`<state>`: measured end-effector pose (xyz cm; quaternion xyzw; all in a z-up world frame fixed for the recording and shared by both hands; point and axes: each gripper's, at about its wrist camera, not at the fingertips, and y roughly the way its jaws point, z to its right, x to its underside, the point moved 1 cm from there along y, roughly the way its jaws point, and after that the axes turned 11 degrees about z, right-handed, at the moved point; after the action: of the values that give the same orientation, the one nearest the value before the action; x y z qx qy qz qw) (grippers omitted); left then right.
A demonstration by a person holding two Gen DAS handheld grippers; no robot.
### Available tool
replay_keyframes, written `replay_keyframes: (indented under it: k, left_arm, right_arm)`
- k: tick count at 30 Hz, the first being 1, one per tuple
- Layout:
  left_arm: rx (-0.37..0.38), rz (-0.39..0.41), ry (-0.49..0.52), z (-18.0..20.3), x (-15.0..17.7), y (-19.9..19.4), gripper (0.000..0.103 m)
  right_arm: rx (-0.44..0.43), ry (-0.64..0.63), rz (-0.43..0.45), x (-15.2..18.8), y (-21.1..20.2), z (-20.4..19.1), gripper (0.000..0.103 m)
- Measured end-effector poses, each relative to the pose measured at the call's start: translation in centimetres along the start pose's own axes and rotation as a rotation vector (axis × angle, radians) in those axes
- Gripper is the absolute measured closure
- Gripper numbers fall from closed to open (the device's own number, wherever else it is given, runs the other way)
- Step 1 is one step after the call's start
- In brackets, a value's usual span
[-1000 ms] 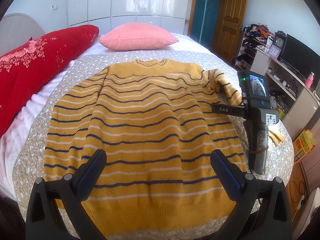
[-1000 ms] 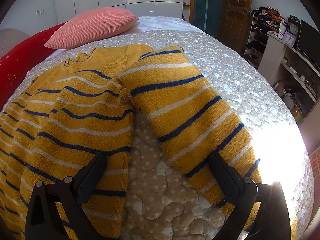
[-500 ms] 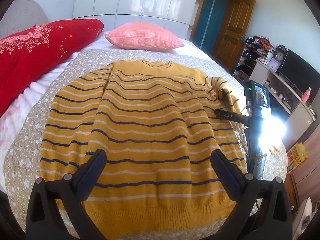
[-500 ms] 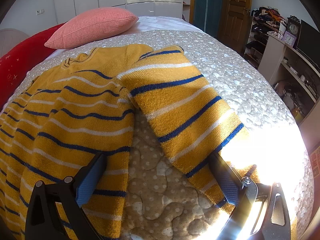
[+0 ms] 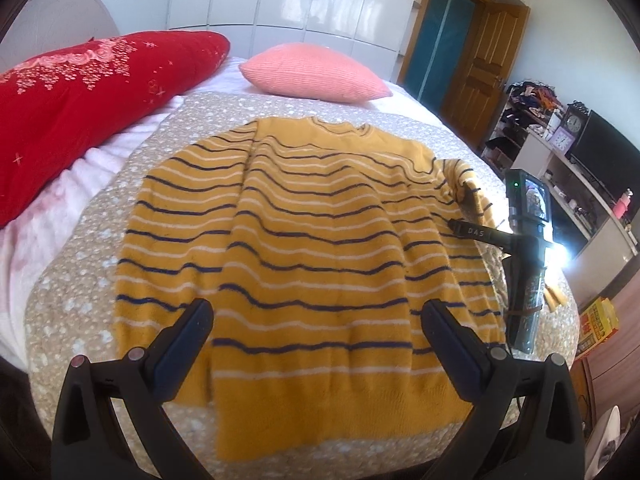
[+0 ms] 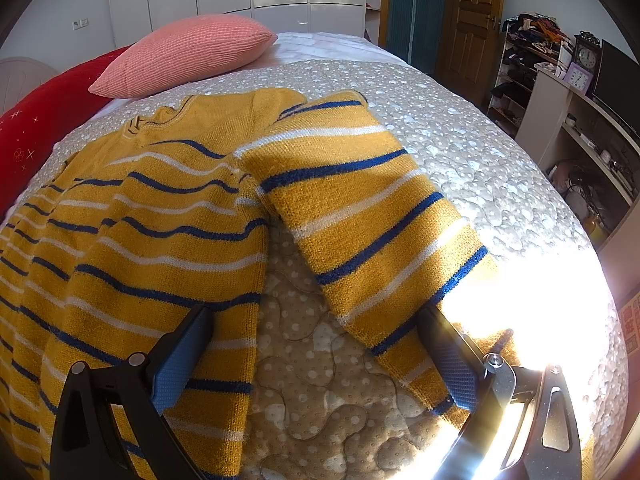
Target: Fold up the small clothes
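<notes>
A yellow sweater [image 5: 320,264] with navy and white stripes lies flat on the bed, neck towards the pillows. My left gripper [image 5: 318,320] is open and empty above its hem. My right gripper [image 6: 316,332] is open and empty, low over the gap between the sweater's body [image 6: 132,248] and its right sleeve [image 6: 372,232], which lies stretched out towards me. The right gripper also shows in the left wrist view [image 5: 528,240], standing at the sweater's right side. The left sleeve lies folded along the body's left side.
The bed has a beige dotted quilt [image 5: 72,300]. A red pillow [image 5: 80,112] and a pink pillow [image 5: 316,74] lie at its head. Shelves, a clock and a TV [image 5: 608,152] stand on the right. Strong sun glare hits the quilt's right edge [image 6: 540,300].
My left gripper has drawn back and shifted left, so the sweater sits further away and its folded left side shows. The right gripper has barely moved; the glare has grown.
</notes>
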<state>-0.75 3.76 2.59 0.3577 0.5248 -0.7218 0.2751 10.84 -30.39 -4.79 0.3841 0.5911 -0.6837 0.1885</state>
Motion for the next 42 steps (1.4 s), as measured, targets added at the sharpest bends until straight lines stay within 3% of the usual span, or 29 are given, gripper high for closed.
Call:
replay_keyframes:
  k: [5,26,42]
  left_arm:
    - [-0.043,0.013,0.004,-0.7,-0.2,-1.2,0.0]
    - [-0.101,0.061,0.039,-0.8,-1.2,-2.6,0.0]
    - [-0.247,0.131,0.076,-0.7,-1.5,-4.7,0.0]
  right_arm:
    - [0.0,0.0,0.0,0.0,0.0,0.0,0.0]
    - [0.001,0.001,0.0,0.0,0.0,0.0,0.0]
    - [0.0,0.003,0.001,0.0,0.0,-0.2,0.0]
